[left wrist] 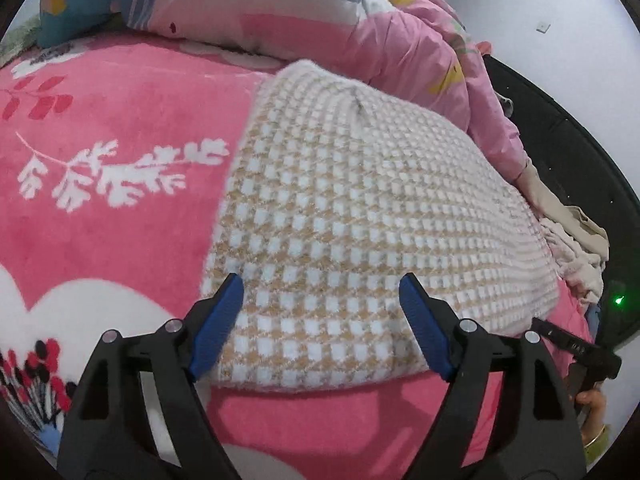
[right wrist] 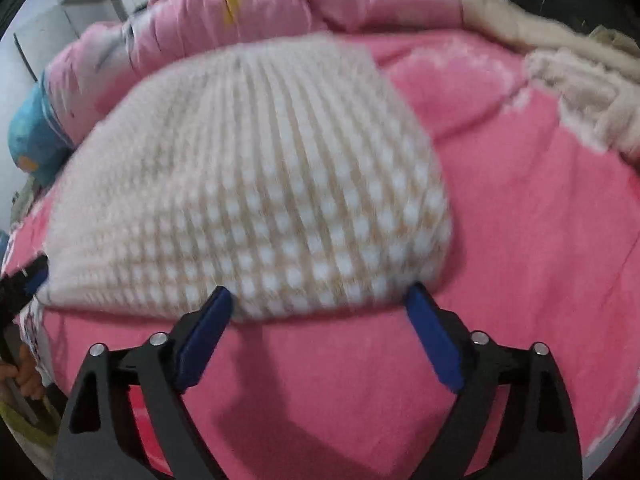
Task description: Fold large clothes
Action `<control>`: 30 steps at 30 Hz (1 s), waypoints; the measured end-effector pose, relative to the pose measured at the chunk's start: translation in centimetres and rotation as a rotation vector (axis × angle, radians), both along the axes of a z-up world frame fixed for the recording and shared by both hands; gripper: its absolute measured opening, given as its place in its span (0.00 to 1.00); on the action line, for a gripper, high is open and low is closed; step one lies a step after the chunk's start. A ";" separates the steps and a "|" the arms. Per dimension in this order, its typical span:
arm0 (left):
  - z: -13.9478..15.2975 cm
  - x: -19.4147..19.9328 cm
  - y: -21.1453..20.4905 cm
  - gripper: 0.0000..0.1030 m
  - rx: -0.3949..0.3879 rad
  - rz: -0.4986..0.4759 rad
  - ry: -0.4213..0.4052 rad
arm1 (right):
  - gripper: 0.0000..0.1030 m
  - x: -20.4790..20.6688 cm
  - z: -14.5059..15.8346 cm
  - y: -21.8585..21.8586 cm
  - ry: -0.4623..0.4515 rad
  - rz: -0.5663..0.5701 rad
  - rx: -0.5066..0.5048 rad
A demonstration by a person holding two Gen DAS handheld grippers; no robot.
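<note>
Both grippers, left gripper (left wrist: pixel 320 320) and right gripper (right wrist: pixel 320 332), stand wide and empty over the folded checked knit garment (left wrist: pixel 360 208) on the pink blanket (left wrist: pixel 100 200); the next fold, if any, requires regripping its near edge.

Left claw (left wrist: pixel 321 292) of black angular struts, ridged blue pads (left wrist: pixel 424 324), round silver screws at the pivots, right claw (right wrist: pixel 320 304) of matching build, hand (left wrist: pixel 592 404) at 4 o'clock, yellow-green sleeve (left wrist: pixel 598 442), thin bangle

I see the folded sweater (left wrist: pixel 352 216) lying mid-frame on the blanket (left wrist: pixel 112 200) — quilt (left wrist: pixel 400 36) heaped behind it along the top, a pillow (left wrist: pixel 76 4) upper left, crumpled clothes (left wrist: pixel 576 248) at right.
</note>
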State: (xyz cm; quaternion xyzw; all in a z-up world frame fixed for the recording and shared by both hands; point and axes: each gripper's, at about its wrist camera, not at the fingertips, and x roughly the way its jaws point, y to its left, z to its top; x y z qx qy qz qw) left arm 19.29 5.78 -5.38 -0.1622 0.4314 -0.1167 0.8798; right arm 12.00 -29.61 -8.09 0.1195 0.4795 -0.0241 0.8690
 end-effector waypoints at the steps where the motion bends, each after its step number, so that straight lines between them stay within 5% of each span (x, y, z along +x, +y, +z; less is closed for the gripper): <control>1: 0.5 -0.1 -0.1 0.74 0.002 0.002 -0.004 | 0.84 -0.4 0.5 -0.2 -0.003 -0.010 0.015; 6: 3.7 -3.1 -0.5 0.76 0.070 -0.001 -0.077 | 0.84 -3.1 4.0 -0.1 -0.082 -0.013 0.063; 11: 6.9 -7.9 -2.2 0.88 0.108 -0.029 -0.177 | 0.89 -6.5 7.0 2.8 -0.157 0.039 0.039; 20: 11.9 -12.2 -5.2 0.92 0.162 -0.029 -0.293 | 0.94 -10.4 10.1 10.1 -0.249 0.156 -0.143; 30: 13.9 -13.1 -7.3 0.92 0.378 0.111 -0.277 | 0.94 -11.4 12.3 12.4 -0.301 0.142 -0.248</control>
